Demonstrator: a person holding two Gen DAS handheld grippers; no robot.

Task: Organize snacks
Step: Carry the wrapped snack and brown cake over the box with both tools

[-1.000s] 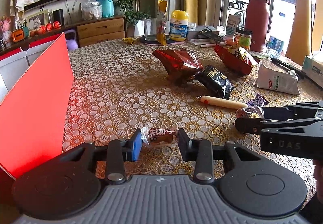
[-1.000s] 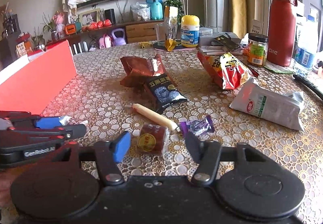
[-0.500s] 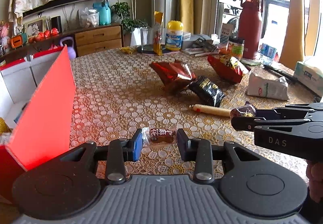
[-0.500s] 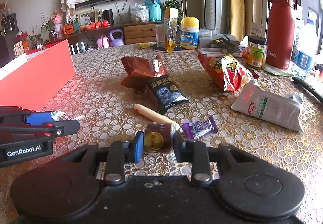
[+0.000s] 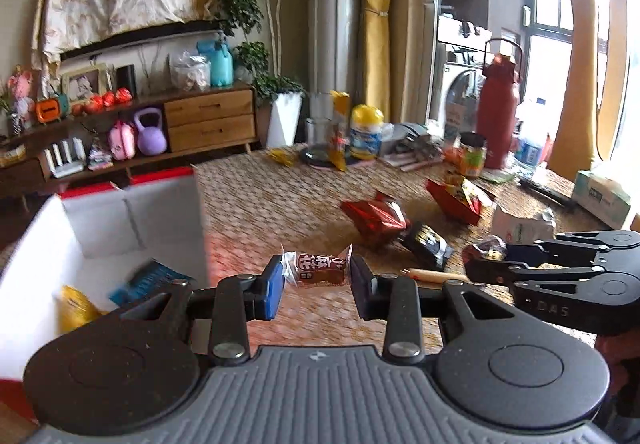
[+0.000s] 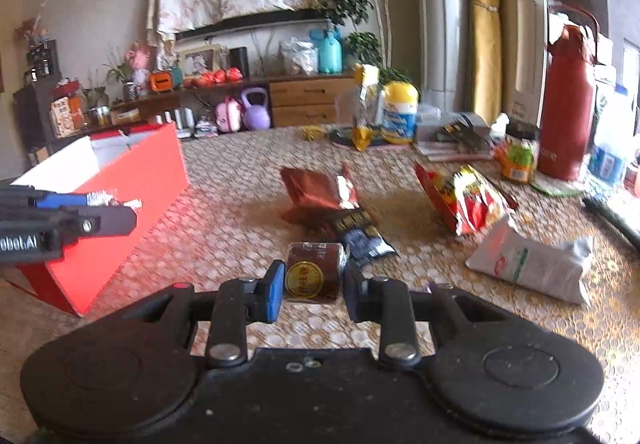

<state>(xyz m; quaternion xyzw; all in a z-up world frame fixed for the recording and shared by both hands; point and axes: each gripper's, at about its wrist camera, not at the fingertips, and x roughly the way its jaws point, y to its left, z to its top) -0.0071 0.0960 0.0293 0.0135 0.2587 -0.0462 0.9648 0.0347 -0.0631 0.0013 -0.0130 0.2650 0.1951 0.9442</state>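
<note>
A: So, where do the snacks stand?

B: Each gripper has one. The left gripper (image 5: 316, 280) has its jaws closed on a brown wrapped candy (image 5: 317, 269), clamped at the two crimped ends, so the candy's long axis runs straight across from pad to pad. It hangs clear above the surface (image 5: 280, 204).

A: And the other?

B: The right gripper (image 6: 314, 290) has its jaws closed on a dark square snack with a gold seal (image 6: 314, 278), flat face toward the camera, lifted off the cloth too, as far as I can judge.

A: Which one is nearer the red box?

B: The left one. In its view the red box (image 5: 132, 212) opens just to the near left of the jaws, white inside, with a yellow packet (image 5: 76, 308) and a blue packet (image 5: 146, 280) already in it. From the right wrist view the box (image 6: 132, 180) sits well off to the left, beyond the left gripper (image 6: 100, 212).

A: So the left goes first?

B: I would guess so: a short swing left puts the candy over the opening. Chips and other packets wait far right.
</note>
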